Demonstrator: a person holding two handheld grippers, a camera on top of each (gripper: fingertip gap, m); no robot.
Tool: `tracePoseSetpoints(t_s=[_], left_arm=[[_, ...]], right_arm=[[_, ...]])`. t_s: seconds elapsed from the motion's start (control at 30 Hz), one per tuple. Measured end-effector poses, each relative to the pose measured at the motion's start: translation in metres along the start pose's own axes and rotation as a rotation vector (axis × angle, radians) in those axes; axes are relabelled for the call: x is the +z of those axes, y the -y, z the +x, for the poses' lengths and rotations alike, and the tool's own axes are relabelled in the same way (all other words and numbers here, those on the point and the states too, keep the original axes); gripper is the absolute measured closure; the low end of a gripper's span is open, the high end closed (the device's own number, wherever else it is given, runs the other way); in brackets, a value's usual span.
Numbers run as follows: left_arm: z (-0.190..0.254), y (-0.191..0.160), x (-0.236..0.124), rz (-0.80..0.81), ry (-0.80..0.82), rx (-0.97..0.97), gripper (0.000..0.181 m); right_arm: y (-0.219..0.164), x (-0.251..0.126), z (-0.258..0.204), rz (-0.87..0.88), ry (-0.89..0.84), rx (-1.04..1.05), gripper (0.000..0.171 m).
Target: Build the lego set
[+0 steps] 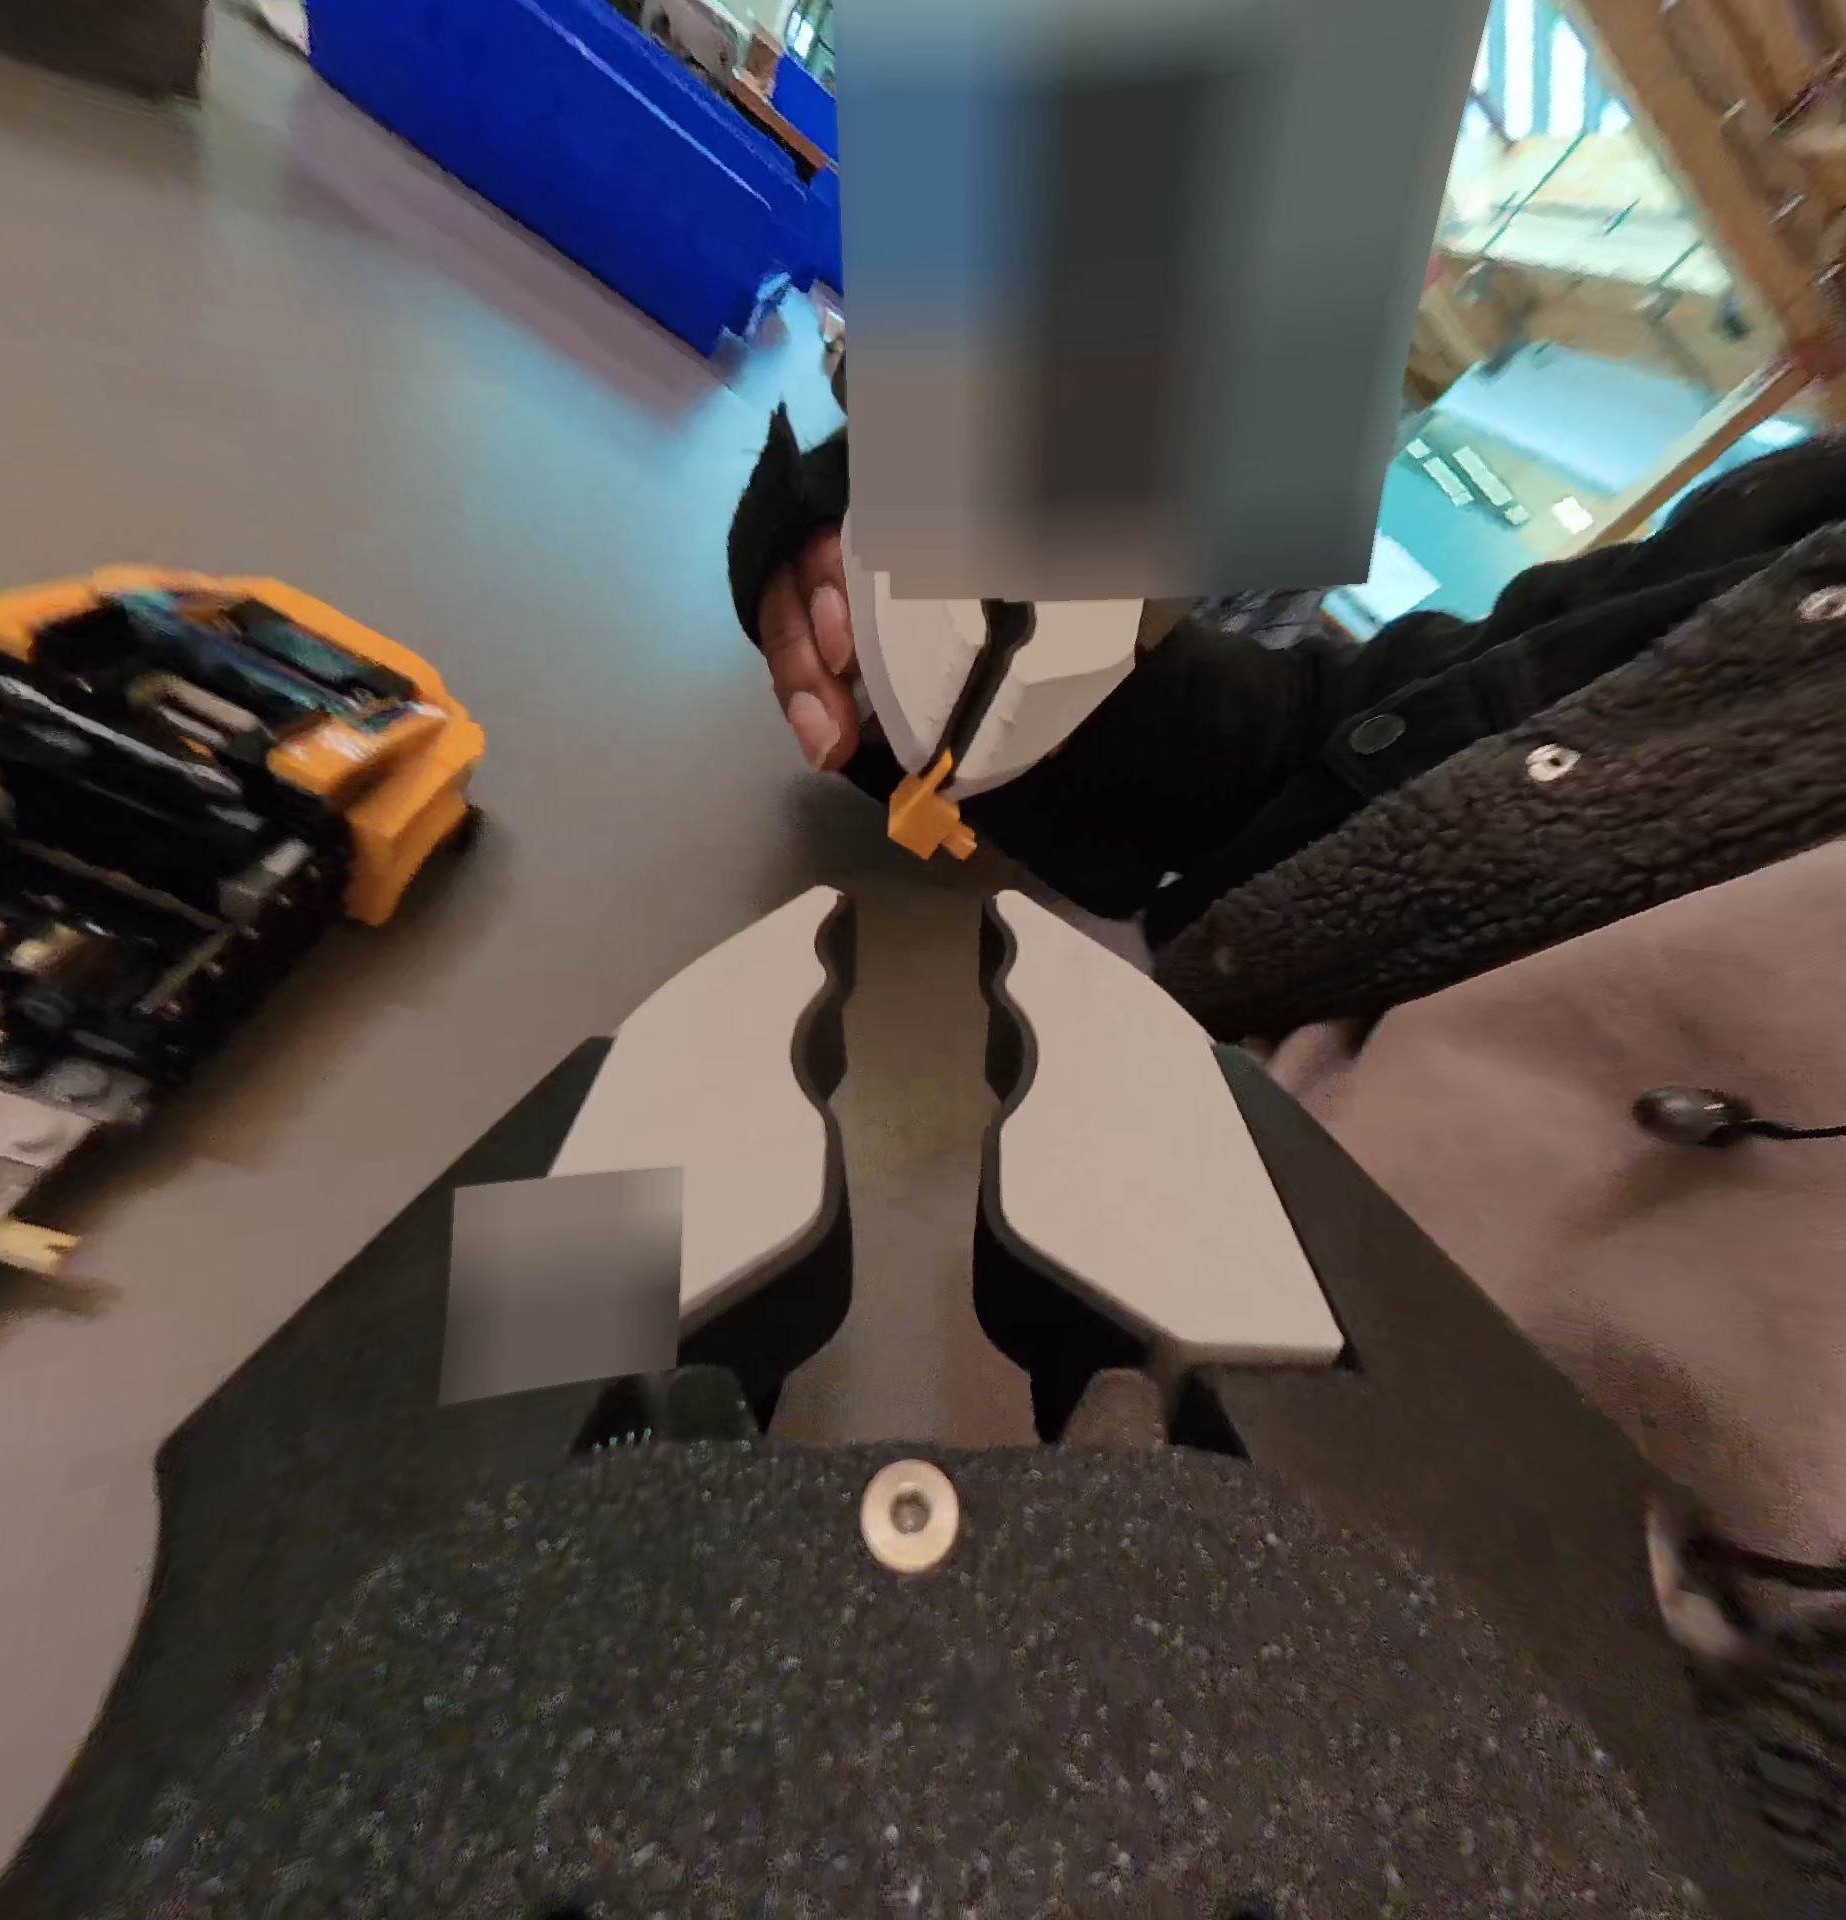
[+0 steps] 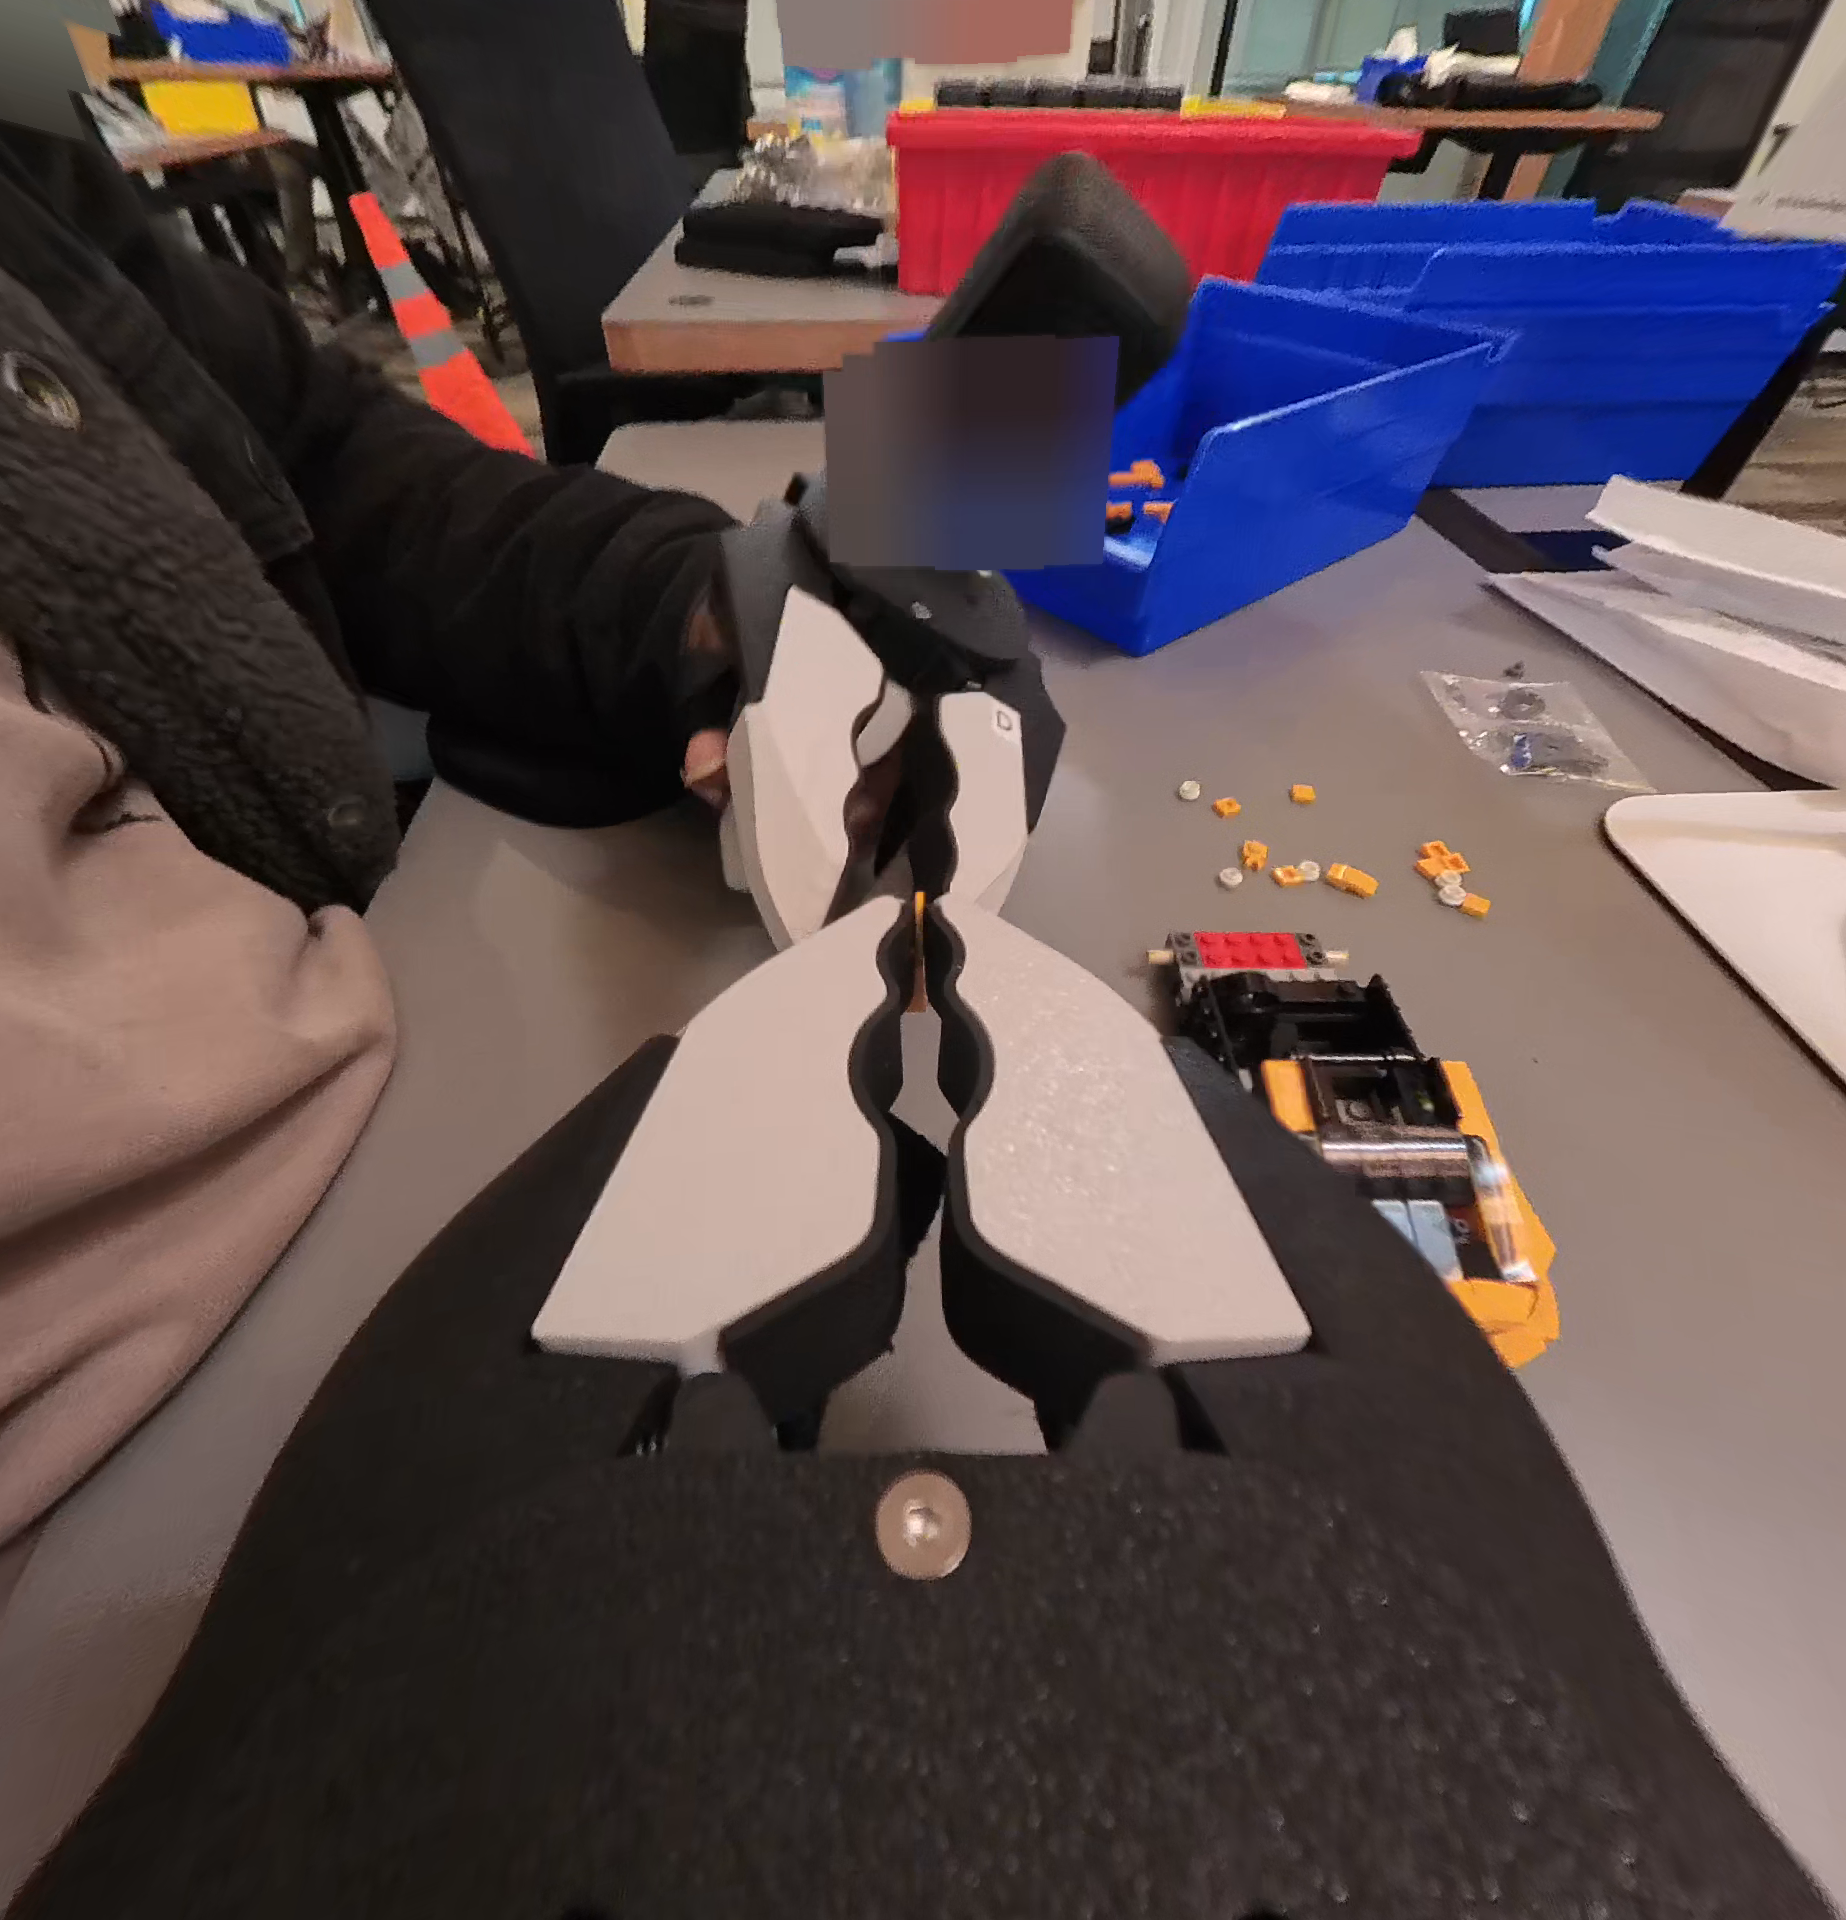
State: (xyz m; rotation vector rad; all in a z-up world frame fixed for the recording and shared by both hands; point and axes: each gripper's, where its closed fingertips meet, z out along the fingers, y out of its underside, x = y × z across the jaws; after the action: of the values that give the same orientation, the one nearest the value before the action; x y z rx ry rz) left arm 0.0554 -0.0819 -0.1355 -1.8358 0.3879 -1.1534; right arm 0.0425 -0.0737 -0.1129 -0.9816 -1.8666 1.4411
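My right gripper is shut on a small thin orange lego piece, held above the grey table. In the left wrist view the same gripper faces me with the orange piece sticking out of its tip. My left gripper is open and empty, tip to tip with the right one and just short of the piece. It also shows in the right wrist view. The part-built orange and black lego car lies on the table to the right, and shows at the left in the left wrist view.
Loose small orange and grey pieces lie beyond the car. A clear bag of parts, white paper sheets and a white tray are at the right. Blue bins stand behind. A person's dark sleeves border the table. Less than 4 cm separates the two grippers' tips.
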Motion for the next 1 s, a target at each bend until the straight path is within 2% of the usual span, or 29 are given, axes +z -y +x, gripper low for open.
tracePoseSetpoints(t_s=[0.2,0.3,0.73,1.0], left_arm=[[-0.003,0.009,0.001,0.022,0.19,0.374,0.158],[0.0,0.014,0.0,0.05,0.239,0.496,0.159],[-0.005,0.023,-0.006,0.072,0.352,0.608,0.165],[-0.01,0.031,-0.011,0.106,0.445,0.666,0.164]], right_arm=[[0.012,0.001,0.002,0.087,0.009,0.131,0.17],[0.012,0.007,0.004,0.121,0.03,0.245,0.17],[0.009,0.011,0.008,0.144,0.061,0.405,0.17],[0.013,0.013,0.018,0.233,0.033,0.547,0.17]])
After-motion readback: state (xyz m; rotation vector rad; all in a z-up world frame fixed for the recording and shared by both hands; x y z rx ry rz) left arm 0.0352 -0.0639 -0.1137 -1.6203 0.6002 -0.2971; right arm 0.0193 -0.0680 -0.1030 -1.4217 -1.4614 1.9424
